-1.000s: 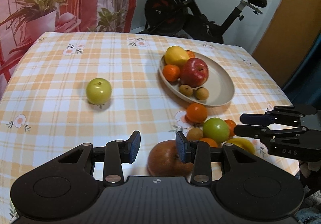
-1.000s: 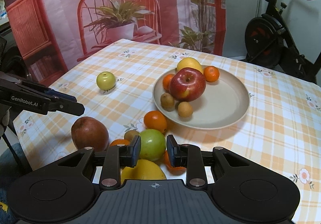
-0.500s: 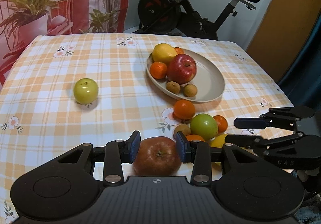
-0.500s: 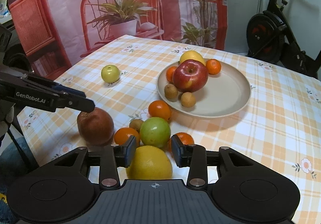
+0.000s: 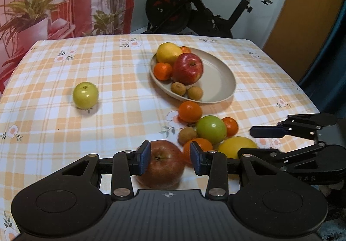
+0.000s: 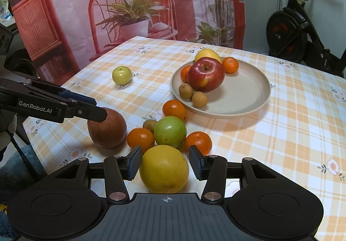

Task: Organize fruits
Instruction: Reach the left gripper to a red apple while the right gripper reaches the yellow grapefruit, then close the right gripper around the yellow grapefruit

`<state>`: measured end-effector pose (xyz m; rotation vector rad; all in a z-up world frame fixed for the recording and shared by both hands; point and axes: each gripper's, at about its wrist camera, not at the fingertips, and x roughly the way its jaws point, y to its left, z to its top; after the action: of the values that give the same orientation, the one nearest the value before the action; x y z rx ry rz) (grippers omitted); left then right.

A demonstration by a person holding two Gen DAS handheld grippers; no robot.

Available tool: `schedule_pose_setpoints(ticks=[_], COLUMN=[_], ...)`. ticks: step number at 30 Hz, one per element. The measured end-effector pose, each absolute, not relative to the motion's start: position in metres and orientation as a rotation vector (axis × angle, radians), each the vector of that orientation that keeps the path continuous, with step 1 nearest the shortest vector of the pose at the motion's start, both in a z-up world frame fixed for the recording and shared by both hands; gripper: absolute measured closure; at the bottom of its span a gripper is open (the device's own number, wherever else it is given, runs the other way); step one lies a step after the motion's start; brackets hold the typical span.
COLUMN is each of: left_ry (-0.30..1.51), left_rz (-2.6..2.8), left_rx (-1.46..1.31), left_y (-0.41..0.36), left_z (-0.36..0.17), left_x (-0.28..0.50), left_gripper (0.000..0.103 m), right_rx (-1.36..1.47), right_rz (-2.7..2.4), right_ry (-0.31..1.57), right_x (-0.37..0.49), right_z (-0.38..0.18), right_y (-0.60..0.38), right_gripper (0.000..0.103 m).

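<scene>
A beige plate point(image 5: 218, 76) point(image 6: 244, 89) holds a red apple point(image 5: 187, 68), a lemon, mandarins and two small brown fruits. My left gripper point(image 5: 169, 157) is open around a dull red apple point(image 5: 161, 167) at the table's near edge; it also shows in the right wrist view point(image 6: 107, 128). My right gripper point(image 6: 165, 162) is open around a big yellow citrus point(image 6: 164, 168). Just beyond lie a green apple point(image 6: 170, 131), several mandarins and a kiwi point(image 6: 149, 124). A lone yellow-green apple point(image 5: 85, 95) point(image 6: 122, 75) sits apart on the left.
The table has an orange checked cloth point(image 5: 121, 72). An exercise bike point(image 5: 194, 9) stands behind it, and a red backdrop with a printed chair and plants point(image 6: 129, 14) hangs at the far side. The table edges are close to both grippers.
Both grippers have moved forward and lower. The dull red apple now sits between the left fingers and the yellow citrus between the right fingers, whose gap has widened.
</scene>
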<state>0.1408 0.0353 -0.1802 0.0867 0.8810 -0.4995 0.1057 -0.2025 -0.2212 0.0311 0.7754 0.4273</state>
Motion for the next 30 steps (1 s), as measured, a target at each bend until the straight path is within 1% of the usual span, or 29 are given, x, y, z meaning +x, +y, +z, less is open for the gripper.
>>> schedule_pose_setpoints(ticks=[4, 12, 24, 30], left_ry=[0.876, 0.886, 0.960, 0.982], left_rz=[-0.518, -0.549, -0.605, -0.612], left_rx=[0.088, 0.090, 0.076, 0.038], left_y=[0.024, -0.002, -0.039, -0.043], left_z=[-0.179, -0.184, -0.196, -0.199], left_x=[0.137, 0.132, 0.125, 0.128], left_gripper=[0.061, 0.061, 0.061, 0.061], right_rx=[0.033, 0.050, 0.113, 0.136], right_rz=[0.438, 0.436, 0.479, 0.479], right_ry=[0.786, 0.793, 0.779, 0.775], right_x=[0.101, 0.092, 0.077, 0.077], right_z=[-0.225, -0.232, -0.244, -0.248], right_y=[-0.202, -0.213, -0.231, -0.235], right_gripper=[0.056, 0.057, 0.057, 0.056])
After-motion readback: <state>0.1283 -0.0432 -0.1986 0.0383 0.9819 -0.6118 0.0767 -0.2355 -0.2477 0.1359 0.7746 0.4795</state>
